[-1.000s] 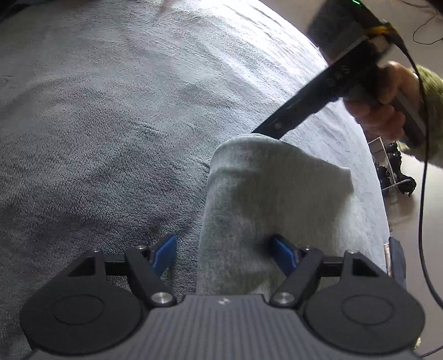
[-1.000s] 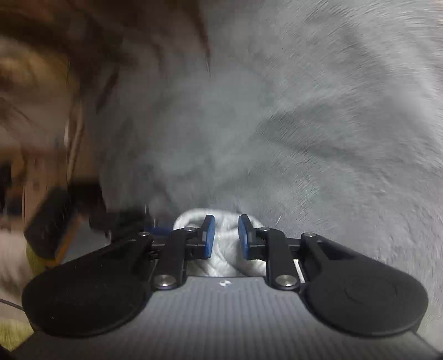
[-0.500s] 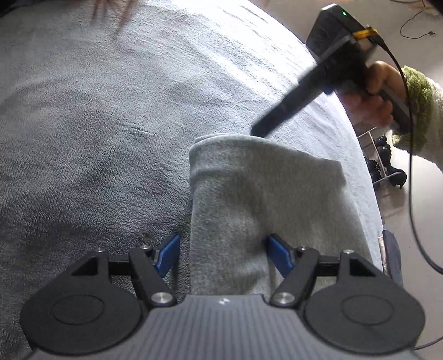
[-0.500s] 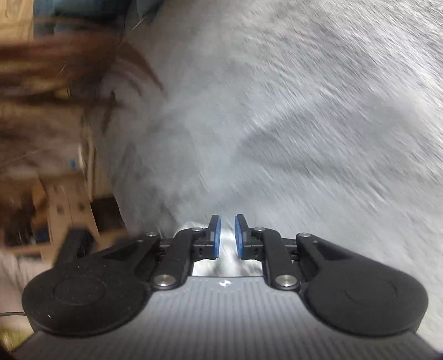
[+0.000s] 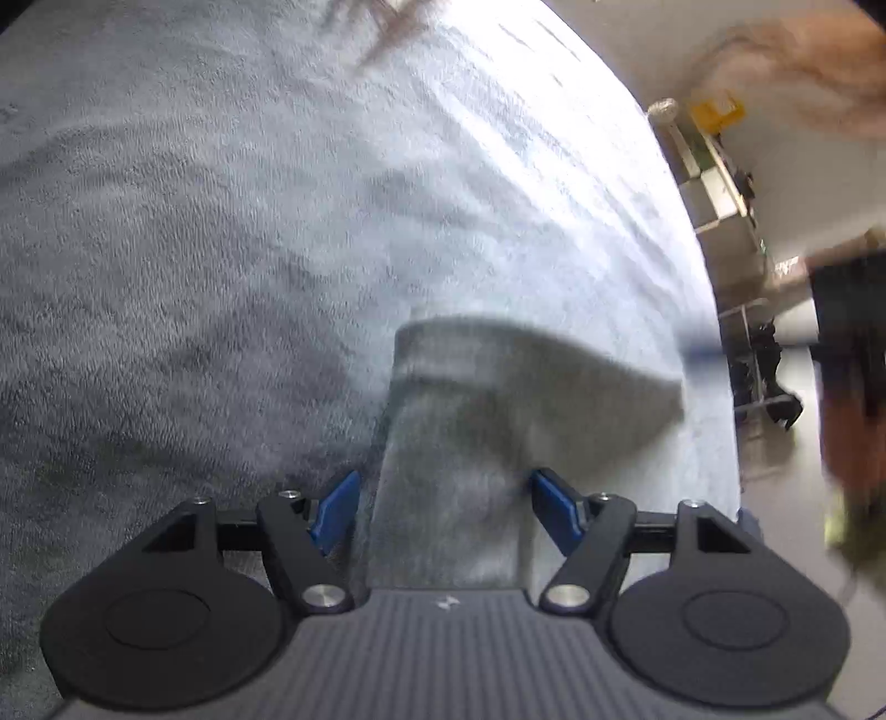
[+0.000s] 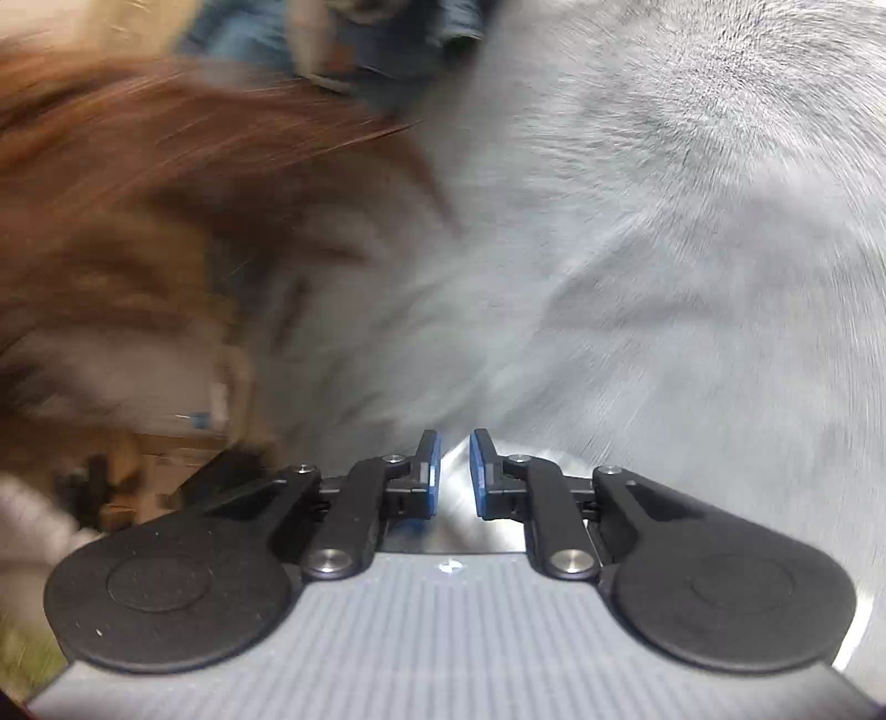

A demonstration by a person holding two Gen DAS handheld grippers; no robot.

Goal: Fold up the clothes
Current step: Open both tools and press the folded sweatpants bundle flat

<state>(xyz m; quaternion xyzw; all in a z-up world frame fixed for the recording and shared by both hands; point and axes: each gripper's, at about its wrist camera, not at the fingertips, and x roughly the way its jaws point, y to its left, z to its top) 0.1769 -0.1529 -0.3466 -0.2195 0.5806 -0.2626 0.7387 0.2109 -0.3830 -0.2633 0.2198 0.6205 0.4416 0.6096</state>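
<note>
A folded grey garment (image 5: 498, 399) lies on the grey fleece blanket (image 5: 221, 221). My left gripper (image 5: 446, 507) stands open astride the garment's near end; its right pad (image 5: 554, 507) touches the cloth and its left pad (image 5: 335, 509) stands just clear. In the right wrist view my right gripper (image 6: 455, 450) is almost shut, with a narrow gap and nothing pinched in it. A pale bit of cloth (image 6: 459, 498) shows underneath it. In the left wrist view the right gripper's dark body (image 5: 844, 343) is a blur off the bed's right edge, away from the garment.
The blanket (image 6: 664, 221) fills most of both views. A person's reddish hair (image 6: 166, 138) blurs across the left of the right wrist view, with blue clothing (image 6: 354, 44) at the top. Past the bed's right edge are floor and shelving (image 5: 720, 188).
The right gripper has let go of the garment's far corner, closed and swung away to the right and up. The left gripper has shifted slightly and still straddles the garment.
</note>
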